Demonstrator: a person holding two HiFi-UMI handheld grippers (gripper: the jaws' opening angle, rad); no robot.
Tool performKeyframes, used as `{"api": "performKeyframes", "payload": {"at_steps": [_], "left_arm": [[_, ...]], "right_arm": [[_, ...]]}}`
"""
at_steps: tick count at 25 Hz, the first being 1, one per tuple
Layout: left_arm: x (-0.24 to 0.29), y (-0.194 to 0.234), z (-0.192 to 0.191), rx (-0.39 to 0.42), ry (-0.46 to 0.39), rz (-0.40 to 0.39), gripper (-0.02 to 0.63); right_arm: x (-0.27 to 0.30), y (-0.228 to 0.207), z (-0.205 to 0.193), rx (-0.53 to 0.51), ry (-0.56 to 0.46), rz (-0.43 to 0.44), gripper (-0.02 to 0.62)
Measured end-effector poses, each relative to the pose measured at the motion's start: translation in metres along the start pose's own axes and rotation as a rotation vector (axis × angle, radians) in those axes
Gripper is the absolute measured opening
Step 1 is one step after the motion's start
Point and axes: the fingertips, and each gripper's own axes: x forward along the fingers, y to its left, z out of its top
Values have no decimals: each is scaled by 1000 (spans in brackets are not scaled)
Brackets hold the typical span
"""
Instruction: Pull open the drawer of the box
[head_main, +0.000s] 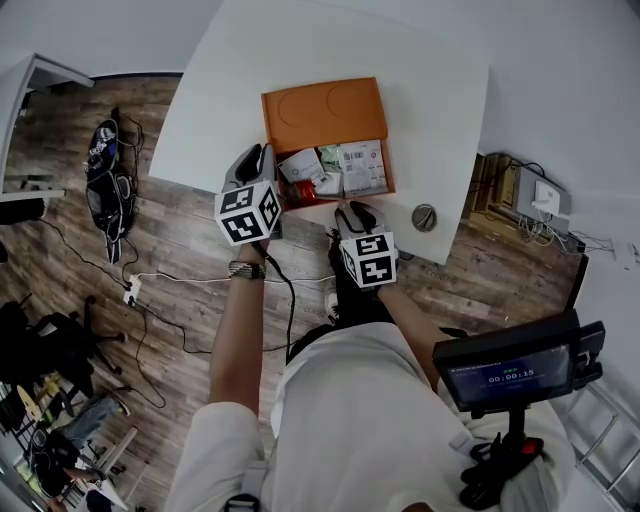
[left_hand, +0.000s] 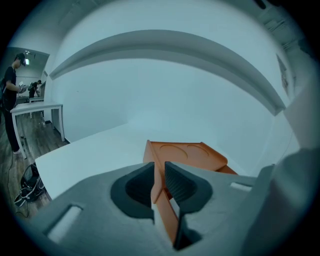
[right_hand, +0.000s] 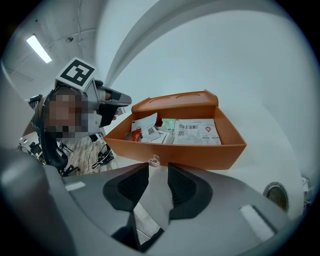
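An orange box (head_main: 324, 112) lies on the white table (head_main: 230, 90), and its drawer (head_main: 340, 172) is slid out toward me with several paper packets (right_hand: 192, 131) inside. My left gripper (head_main: 260, 160) is at the box's near left corner; in the left gripper view the left gripper (left_hand: 159, 176) is shut on the thin orange wall of the box (left_hand: 190, 152). My right gripper (head_main: 355, 212) is at the drawer's front. In the right gripper view the right gripper (right_hand: 158, 175) stands open, with the drawer's small clear knob (right_hand: 154, 160) just off its fingertips and untouched.
A round metal disc (head_main: 425, 217) lies on the table right of the drawer, near the front edge, and the same disc (right_hand: 276, 194) shows in the right gripper view. Cables and bags lie on the wooden floor (head_main: 110, 180) at the left. A monitor on a stand (head_main: 505, 375) is at my right.
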Motion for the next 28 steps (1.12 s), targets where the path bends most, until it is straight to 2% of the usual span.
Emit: {"api": "performKeyframes", "payload": {"at_steps": [4, 14, 23, 28], "left_arm": [[-10, -4, 4, 53, 4, 1, 71], [-41, -40, 4, 125, 24, -44, 71], [-97, -78, 6, 142, -4, -70, 71], [-137, -108, 7, 145, -24, -100, 71]], "right_arm": [[-7, -2, 3, 2, -15, -7, 117], [-52, -15, 24, 13, -95, -49, 64], [-114, -15, 59, 22, -238, -69, 23], [-151, 1, 76, 22, -317, -68, 5]]}}
